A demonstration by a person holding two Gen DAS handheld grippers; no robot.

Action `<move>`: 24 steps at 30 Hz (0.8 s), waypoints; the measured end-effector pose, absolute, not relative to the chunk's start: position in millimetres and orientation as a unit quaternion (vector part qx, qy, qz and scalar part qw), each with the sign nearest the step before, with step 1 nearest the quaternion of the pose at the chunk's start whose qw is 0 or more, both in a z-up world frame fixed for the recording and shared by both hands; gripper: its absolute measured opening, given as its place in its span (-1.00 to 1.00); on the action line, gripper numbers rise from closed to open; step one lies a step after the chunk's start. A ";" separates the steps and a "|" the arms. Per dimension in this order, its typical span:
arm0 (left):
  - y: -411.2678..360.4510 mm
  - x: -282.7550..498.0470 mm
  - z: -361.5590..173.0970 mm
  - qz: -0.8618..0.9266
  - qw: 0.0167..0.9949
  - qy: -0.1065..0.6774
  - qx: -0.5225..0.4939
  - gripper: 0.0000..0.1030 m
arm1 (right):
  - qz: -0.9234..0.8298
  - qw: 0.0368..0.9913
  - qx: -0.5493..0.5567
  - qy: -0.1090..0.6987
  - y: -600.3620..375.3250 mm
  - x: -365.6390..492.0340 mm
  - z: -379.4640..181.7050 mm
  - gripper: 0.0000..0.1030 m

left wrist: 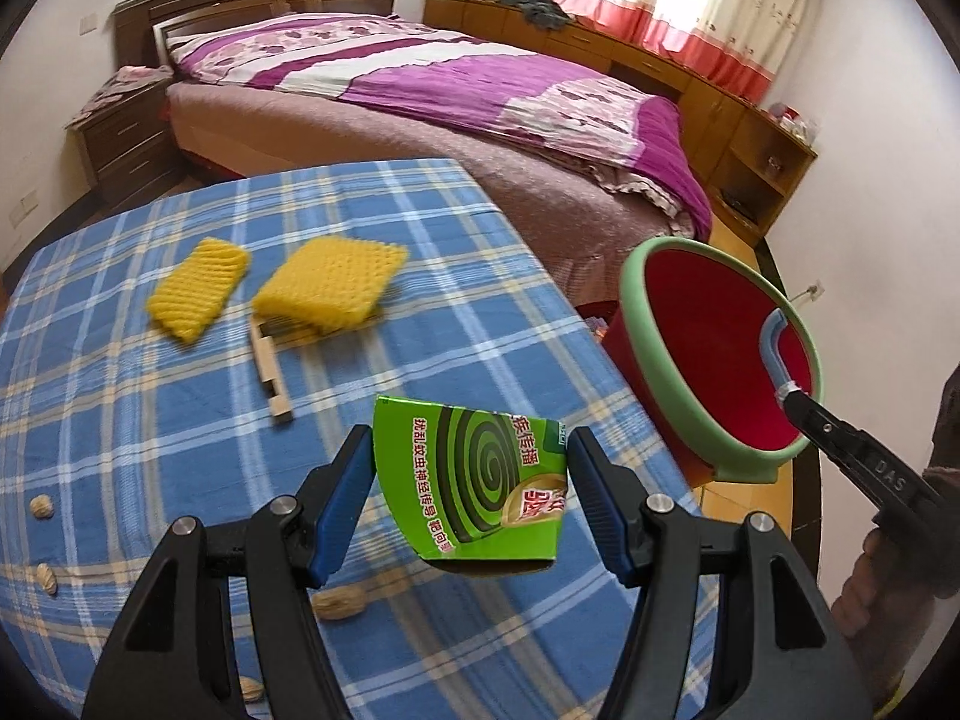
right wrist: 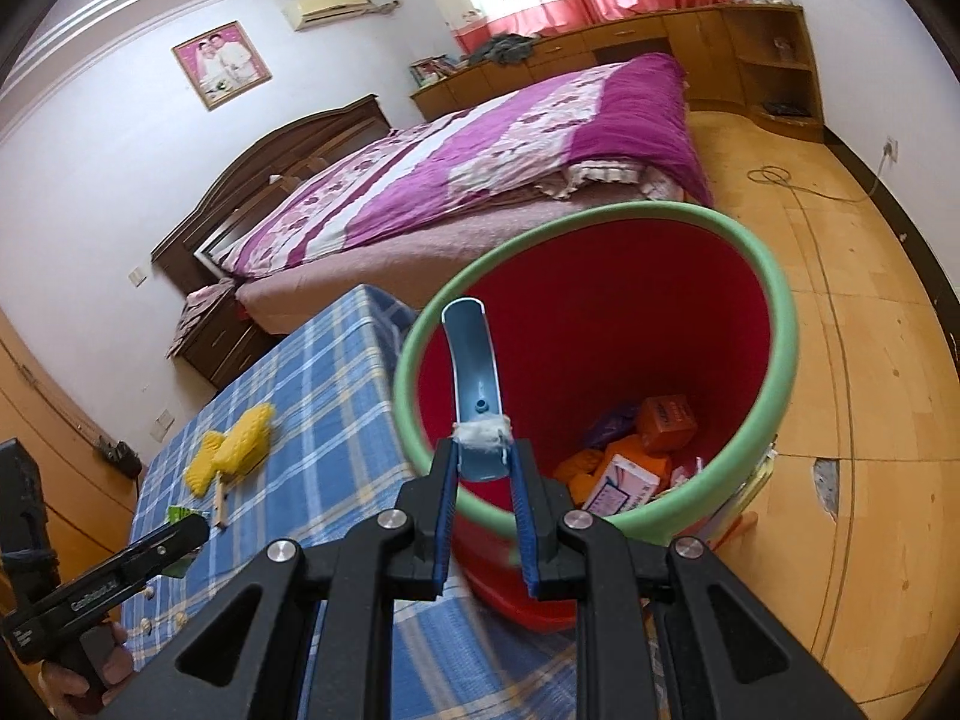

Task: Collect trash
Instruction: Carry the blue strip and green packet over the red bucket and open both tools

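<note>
Over the checked table point(left wrist: 180, 420), green box point(left wrist: 480, 480) clamped between left jaws.

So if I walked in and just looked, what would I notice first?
Probably the green mosquito-coil box clamped in the left gripper above the blue checked tablecloth. Just right of it, the right gripper pinches the blue handle of a red bucket with a green rim, held past the table edge with trash already inside. Farther back on the cloth lie two bright yellow foam nets.
</note>
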State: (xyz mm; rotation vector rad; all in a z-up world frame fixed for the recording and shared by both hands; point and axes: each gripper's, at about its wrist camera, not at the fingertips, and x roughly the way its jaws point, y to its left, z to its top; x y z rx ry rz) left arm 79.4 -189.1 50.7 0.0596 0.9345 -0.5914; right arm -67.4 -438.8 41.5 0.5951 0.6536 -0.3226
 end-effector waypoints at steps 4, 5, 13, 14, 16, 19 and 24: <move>-202.4 78.3 51.7 -0.289 0.848 0.443 0.038 0.28 | -0.164 0.887 0.296 0.316 -449.4 -69.7 35.9 -0.60; -205.1 78.3 51.6 -0.291 0.847 0.443 0.039 0.28 | -0.165 0.886 0.297 0.315 -450.7 -70.7 35.3 -0.59; -230.7 78.1 51.7 -0.310 0.840 0.443 0.049 0.28 | -0.165 0.888 0.299 0.309 -457.5 -73.9 34.1 -0.57; -234.3 78.2 52.1 -0.313 0.839 0.442 0.049 0.28 | -0.164 0.889 0.299 0.306 -458.2 -75.2 35.1 -0.57; -242.2 77.9 53.3 -0.320 0.838 0.439 0.052 0.28 | -0.163 0.891 0.300 0.301 -460.6 -77.9 37.4 -0.57; -253.5 77.8 55.2 -0.329 0.837 0.434 0.057 0.28 | -0.163 0.892 0.303 0.293 -463.9 -82.6 40.8 -0.57; -278.8 75.8 55.5 -0.350 0.832 0.426 0.064 0.28 | -0.171 0.893 0.308 0.279 -473.4 -93.8 46.4 -0.54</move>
